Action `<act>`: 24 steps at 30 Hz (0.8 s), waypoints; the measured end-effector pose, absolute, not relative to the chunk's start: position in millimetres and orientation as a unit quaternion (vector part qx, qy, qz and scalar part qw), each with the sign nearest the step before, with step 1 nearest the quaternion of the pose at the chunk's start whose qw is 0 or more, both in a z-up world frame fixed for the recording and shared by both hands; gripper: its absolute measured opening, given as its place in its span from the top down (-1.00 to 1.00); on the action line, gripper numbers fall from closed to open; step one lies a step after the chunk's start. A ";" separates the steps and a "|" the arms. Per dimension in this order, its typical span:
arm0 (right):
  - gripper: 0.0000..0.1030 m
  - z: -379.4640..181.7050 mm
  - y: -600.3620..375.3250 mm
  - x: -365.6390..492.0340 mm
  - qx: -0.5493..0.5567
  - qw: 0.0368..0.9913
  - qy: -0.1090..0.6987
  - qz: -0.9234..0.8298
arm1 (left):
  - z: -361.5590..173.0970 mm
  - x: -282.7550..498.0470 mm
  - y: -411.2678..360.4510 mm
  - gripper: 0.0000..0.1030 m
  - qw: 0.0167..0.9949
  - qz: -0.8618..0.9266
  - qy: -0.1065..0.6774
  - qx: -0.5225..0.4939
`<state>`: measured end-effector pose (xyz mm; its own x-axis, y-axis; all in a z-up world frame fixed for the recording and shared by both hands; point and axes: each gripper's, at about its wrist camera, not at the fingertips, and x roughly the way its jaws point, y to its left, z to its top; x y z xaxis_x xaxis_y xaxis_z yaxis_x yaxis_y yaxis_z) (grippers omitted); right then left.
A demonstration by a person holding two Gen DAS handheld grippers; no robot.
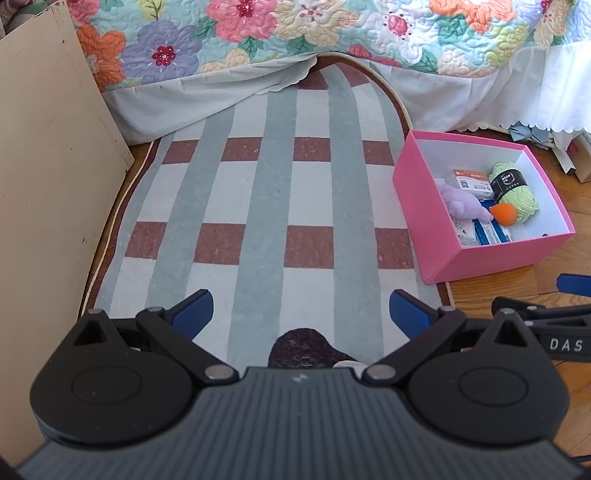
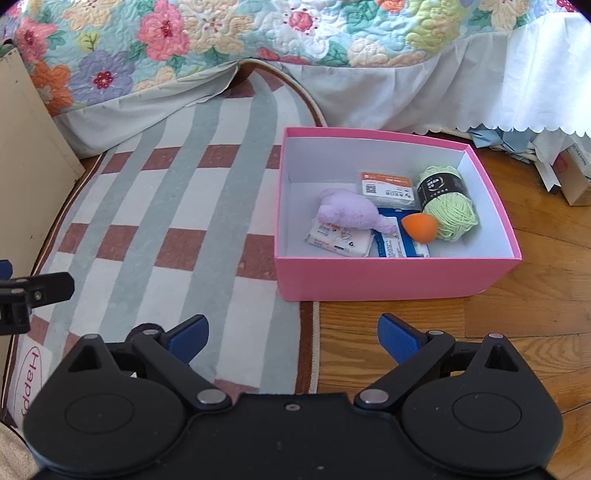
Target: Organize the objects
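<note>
**Both grippers empty; objects lie in the pink box**

Left wrist view: The left gripper (image 1: 301, 314) hangs over the checked rug (image 1: 258, 206), its blue fingers (image 1: 194, 314) spread wide with nothing between them. A dark sock-covered foot (image 1: 303, 349) shows on the rug just below the gap. The pink box (image 1: 491, 254) stands ahead and to the right, well apart from the fingers, partly on the rug edge and partly on the wooden floor (image 1: 495, 291). Inside it lie a green yarn ball (image 1: 517, 194), an orange ball (image 1: 504, 214), a purple plush toy (image 1: 465, 203) and flat packets (image 1: 469, 181). Part of the right gripper (image 1: 546, 317) shows at the right edge. A quilted floral bedspread (image 1: 258, 33) hangs behind; a beige board (image 1: 48, 147) stands at left.

Right wrist view: The right gripper (image 2: 291, 338) hovers above the rug border and floor, fingers (image 2: 397, 336) wide apart, holding nothing. The box (image 2: 388, 280) sits directly ahead, near but not touching. The plush toy (image 2: 351, 214) rests on a white packet (image 2: 340, 242), the orange ball (image 2: 419, 228) touches the yarn (image 2: 448, 208), and a blue packet (image 2: 395, 249) lies between. The left gripper's tip (image 2: 40, 290) shows at the left edge.
</note>
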<state>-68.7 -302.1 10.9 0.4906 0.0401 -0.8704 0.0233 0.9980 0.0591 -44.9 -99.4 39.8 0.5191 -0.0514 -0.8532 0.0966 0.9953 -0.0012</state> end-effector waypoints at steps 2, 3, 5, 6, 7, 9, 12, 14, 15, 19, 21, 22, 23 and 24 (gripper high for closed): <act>-0.94 10.8 -301.4 -70.0 0.028 0.862 0.505 0.009 | 39.3 -44.4 -97.2 -1.00 0.871 -0.039 0.489 0.020; -0.94 10.4 -300.9 -70.6 0.027 0.862 0.507 0.009 | 38.9 -44.3 -96.3 -1.00 0.871 -0.036 0.489 0.020; -0.94 9.7 -300.8 -71.7 0.026 0.861 0.507 0.011 | 38.0 -45.1 -95.3 -1.00 0.872 -0.031 0.488 0.024; -0.94 9.7 -300.4 -72.2 0.025 0.861 0.507 0.011 | 37.4 -45.2 -94.7 -1.00 0.872 -0.029 0.488 0.027; -0.94 10.0 -300.1 -72.2 0.023 0.861 0.507 0.009 | 37.0 -45.4 -94.9 -1.00 0.872 -0.027 0.488 0.030; -0.94 11.6 -299.5 -71.5 0.017 0.863 0.505 0.005 | 37.0 -45.3 -96.0 -1.00 0.872 -0.028 0.488 0.035; -0.94 14.0 -299.4 -70.6 0.010 0.863 0.504 0.003 | 36.7 -46.1 -96.2 -1.00 0.872 -0.025 0.488 0.037; -0.94 13.5 -299.1 -70.4 0.008 0.862 0.506 0.001 | 35.8 -45.9 -96.4 -1.00 0.870 -0.025 0.490 0.040; -0.94 12.9 -299.0 -70.1 0.008 0.862 0.507 0.000 | 35.3 -45.9 -96.2 -1.00 0.870 -0.025 0.492 0.040; -0.94 11.6 -298.5 -70.8 0.008 0.860 0.511 -0.003 | 34.2 -46.3 -94.9 -1.00 0.869 -0.026 0.494 0.038; -0.94 12.3 -297.9 -72.1 0.007 0.860 0.510 -0.002 | 33.7 -46.3 -94.0 -1.00 0.867 -0.027 0.497 0.036; -0.94 12.6 -298.2 -72.1 0.008 0.860 0.510 -0.002 | 33.8 -46.1 -93.8 -1.00 0.867 -0.028 0.496 0.035; -0.94 12.9 -298.0 -72.4 0.008 0.861 0.509 -0.001 | 34.0 -46.3 -93.6 -1.00 0.867 -0.028 0.496 0.035; -0.94 13.6 -297.8 -72.6 0.008 0.861 0.508 -0.001 | 33.9 -46.3 -93.6 -1.00 0.867 -0.028 0.496 0.035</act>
<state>-72.6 -297.8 13.6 0.4833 0.0069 -0.8754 0.0087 0.9999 0.0127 -46.3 -93.6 33.9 0.5067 -0.0144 -0.8620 0.0844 0.9959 0.0329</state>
